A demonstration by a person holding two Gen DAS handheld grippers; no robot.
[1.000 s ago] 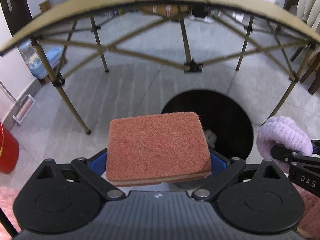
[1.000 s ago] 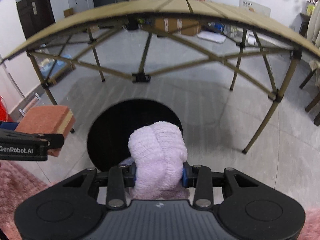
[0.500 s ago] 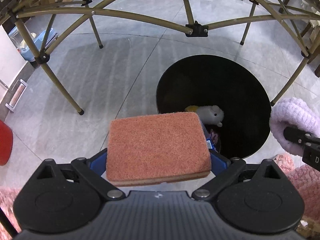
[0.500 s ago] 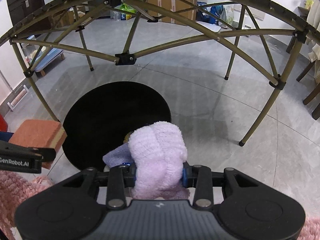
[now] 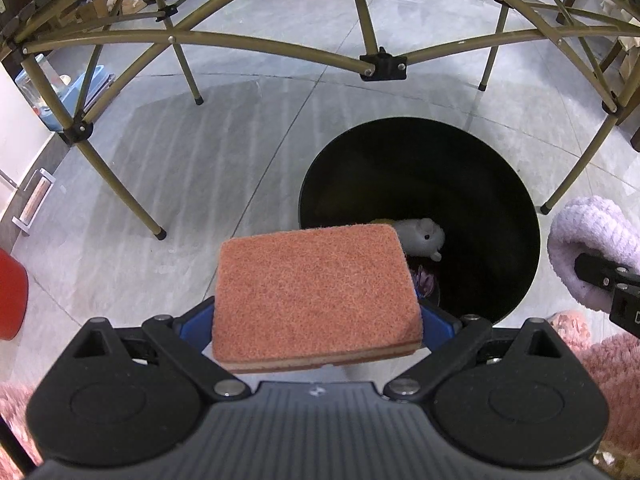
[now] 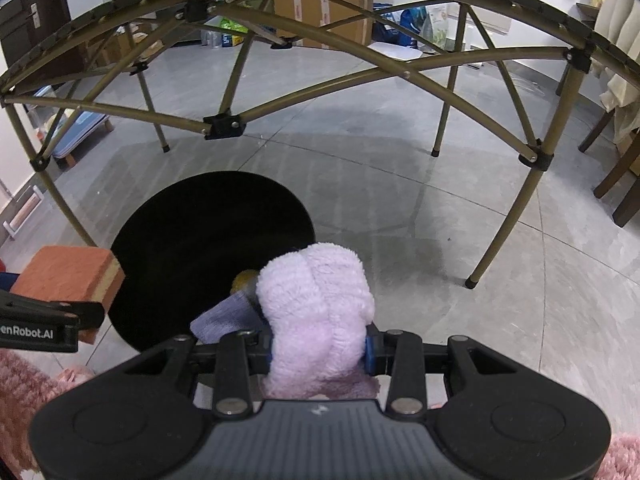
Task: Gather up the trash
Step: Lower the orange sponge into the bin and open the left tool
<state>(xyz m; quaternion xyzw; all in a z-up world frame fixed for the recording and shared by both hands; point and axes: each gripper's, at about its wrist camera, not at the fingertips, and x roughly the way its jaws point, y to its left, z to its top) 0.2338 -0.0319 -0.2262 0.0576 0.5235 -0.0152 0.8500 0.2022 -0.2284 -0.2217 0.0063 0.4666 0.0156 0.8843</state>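
My left gripper point(image 5: 316, 320) is shut on an orange scouring sponge point(image 5: 314, 296), held flat just above the near left rim of a round black bin point(image 5: 500, 208). The sponge also shows in the right wrist view point(image 6: 68, 276). My right gripper point(image 6: 318, 354) is shut on a fluffy lilac cloth point(image 6: 320, 304) at the bin's near right side point(image 6: 200, 216); the cloth also shows in the left wrist view point(image 5: 592, 236). Inside the bin lie a grey plush toy point(image 5: 420, 236), something yellow and other items.
The bin stands on a grey tiled floor under a folding table with an olive metal frame point(image 5: 384, 66). Table legs point(image 6: 500, 232) stand around the bin. A pink shaggy rug point(image 5: 608, 360) lies at the near edge. A red object point(image 5: 12, 292) is at the left.
Both grippers have dropped lower and tilted down toward the bin, so the table top has left the view and the bin's inside shows more. Both still hold their items.
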